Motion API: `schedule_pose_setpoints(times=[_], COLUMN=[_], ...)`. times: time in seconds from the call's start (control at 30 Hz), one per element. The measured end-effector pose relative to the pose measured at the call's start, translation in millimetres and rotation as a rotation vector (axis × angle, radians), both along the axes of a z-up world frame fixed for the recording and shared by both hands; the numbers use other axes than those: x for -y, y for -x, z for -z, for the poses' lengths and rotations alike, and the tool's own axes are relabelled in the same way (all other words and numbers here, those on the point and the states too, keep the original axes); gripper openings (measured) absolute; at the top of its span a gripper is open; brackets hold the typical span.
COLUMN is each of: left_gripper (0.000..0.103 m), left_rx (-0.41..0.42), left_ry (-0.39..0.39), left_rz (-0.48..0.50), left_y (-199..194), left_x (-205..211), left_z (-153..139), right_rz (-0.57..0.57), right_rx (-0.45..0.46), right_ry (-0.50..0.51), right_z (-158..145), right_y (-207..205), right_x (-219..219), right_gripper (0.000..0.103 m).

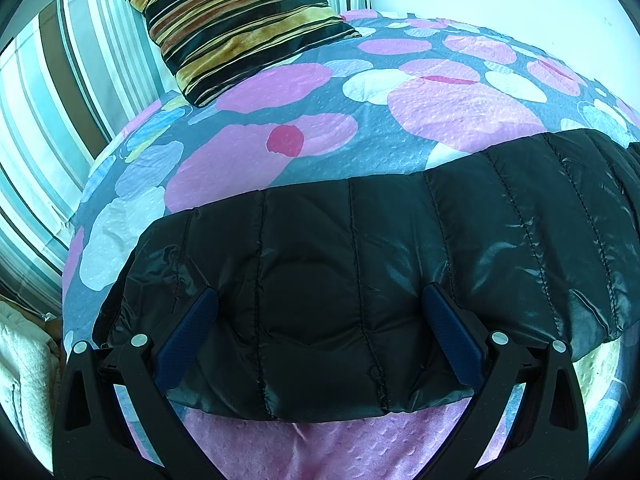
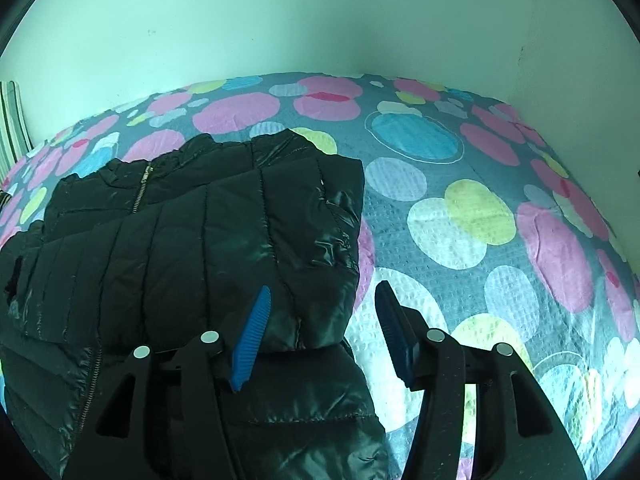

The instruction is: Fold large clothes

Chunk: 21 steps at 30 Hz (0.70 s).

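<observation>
A black quilted puffer jacket (image 1: 360, 264) lies folded on a bed with a grey cover printed with pink, blue and white circles (image 1: 280, 128). My left gripper (image 1: 320, 312) is open, its blue pads on either side of a bulge of the jacket's near edge. In the right wrist view the jacket (image 2: 180, 240) shows its zip and collar at the left. My right gripper (image 2: 320, 308) is open over the jacket's right edge, its left pad (image 2: 252, 336) above the fabric and its right pad above the bed cover (image 2: 480, 208).
A striped gold and black cushion (image 1: 240, 20) lies at the head of the bed. Striped teal bedding (image 1: 52, 112) hangs at the left. A pale wall (image 2: 320, 20) runs along the bed's far side. A white quilted cloth (image 1: 20, 368) sits low at the left.
</observation>
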<state>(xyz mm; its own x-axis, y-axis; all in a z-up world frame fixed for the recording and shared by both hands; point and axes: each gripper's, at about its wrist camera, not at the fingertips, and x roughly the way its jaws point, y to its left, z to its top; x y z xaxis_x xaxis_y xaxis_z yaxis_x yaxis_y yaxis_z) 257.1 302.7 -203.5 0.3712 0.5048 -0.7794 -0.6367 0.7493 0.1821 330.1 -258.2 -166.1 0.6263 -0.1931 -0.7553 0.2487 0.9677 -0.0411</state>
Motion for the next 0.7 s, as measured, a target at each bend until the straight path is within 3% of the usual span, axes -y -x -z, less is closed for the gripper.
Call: schedule_pose_setpoints(times=[0.17,0.37,0.5,0.7], left_gripper=[0.101,0.101,0.101,0.101], left_rx=[-0.002,-0.002,-0.001,-0.002], left_ry=[-0.002,-0.003,-0.001,-0.002], left_rz=[0.000,0.000,0.000,0.000], left_y=[-1.4,-1.7,-1.9,-1.1], left_x=[1.5,2.0,2.1,1.5], left_z=[-0.3,-0.2,-0.3,0.0], right_rz=[-0.026,-0.002,0.015,0.017], right_rx=[-0.012,-0.059,-0.056,-0.048], right_ry=[0.008,0.023,-0.017,0.006], right_z=[11.6,41.3,45.7,46.9], right_y=[-9.8,-19.2,-19.4,-18.8], right_x=[-10.4,-12.5,-6.4,-9.0], right_gripper=[0.071,0.079,0.082,0.083])
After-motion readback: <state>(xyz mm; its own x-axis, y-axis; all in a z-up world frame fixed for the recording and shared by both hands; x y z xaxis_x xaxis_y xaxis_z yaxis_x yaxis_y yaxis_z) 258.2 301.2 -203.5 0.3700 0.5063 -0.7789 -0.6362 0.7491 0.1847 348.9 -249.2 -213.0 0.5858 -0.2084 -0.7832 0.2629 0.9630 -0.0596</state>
